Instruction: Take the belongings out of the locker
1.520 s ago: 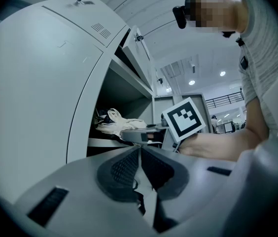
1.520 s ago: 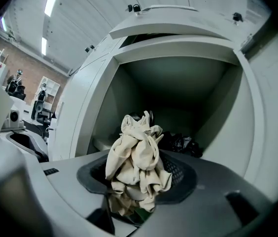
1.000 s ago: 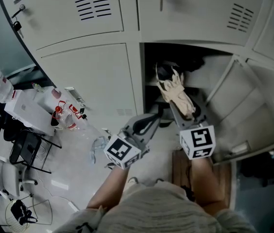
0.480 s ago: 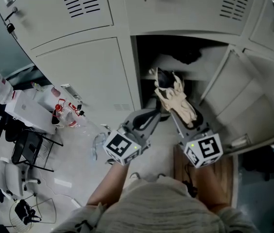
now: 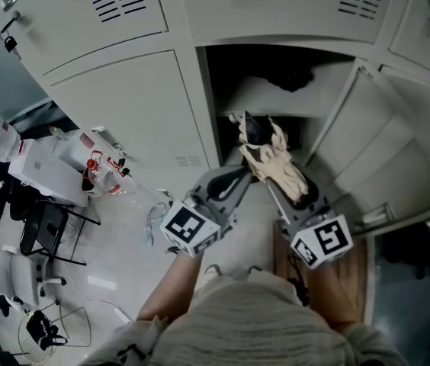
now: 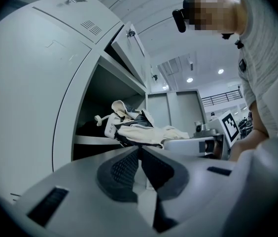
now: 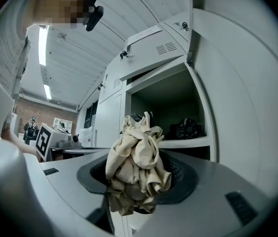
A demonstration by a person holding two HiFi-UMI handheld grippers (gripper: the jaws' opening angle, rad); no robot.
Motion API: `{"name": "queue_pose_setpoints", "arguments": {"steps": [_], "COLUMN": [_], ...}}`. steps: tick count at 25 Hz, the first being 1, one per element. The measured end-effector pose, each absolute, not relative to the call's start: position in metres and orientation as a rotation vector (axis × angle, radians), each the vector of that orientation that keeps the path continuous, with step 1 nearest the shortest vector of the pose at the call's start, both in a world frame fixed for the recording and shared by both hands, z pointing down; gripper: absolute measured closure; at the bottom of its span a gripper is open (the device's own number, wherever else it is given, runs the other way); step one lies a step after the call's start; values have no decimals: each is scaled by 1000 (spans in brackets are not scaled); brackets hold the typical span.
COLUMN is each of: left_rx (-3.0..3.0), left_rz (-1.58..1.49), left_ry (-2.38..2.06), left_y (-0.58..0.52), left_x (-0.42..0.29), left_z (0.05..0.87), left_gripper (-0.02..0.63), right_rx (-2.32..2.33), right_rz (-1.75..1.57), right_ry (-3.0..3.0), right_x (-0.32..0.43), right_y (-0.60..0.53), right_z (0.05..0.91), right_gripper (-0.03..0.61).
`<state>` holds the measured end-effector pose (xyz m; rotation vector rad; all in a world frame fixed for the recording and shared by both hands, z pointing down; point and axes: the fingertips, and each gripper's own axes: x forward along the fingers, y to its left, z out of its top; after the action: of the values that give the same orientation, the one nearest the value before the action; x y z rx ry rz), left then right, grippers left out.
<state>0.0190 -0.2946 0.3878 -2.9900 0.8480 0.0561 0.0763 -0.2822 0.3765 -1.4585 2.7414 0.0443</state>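
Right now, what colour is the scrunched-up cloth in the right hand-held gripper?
The cloth is cream-beige, clearest in the right gripper view.

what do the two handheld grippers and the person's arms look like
Both the left gripper and right gripper have smooth light grey bodies with dark textured pads. Each carries a white cube printed with black square markers. The person wears a pale grey ribbed top, forearms bare.

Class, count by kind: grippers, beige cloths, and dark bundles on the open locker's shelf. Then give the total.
Grippers: 2 (left gripper, right gripper)
Beige cloth: 1
Dark bundle: 1
Total: 4
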Motion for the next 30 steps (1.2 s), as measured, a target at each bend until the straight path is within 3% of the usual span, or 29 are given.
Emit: {"name": "queue_pose_setpoints", "arguments": {"steps": [30], "left_rx": [-2976], "left_rz": [48], "left_ry": [894], "left_y": [-291], "left_x": [17], "left_z": [387], "left_gripper": [607], "right_rx": [-1409], "right_rz": [85], "right_ry": [2783], "right_x": [78], "right_y": [-276], "right_z": [387], "right_gripper": [361]}}
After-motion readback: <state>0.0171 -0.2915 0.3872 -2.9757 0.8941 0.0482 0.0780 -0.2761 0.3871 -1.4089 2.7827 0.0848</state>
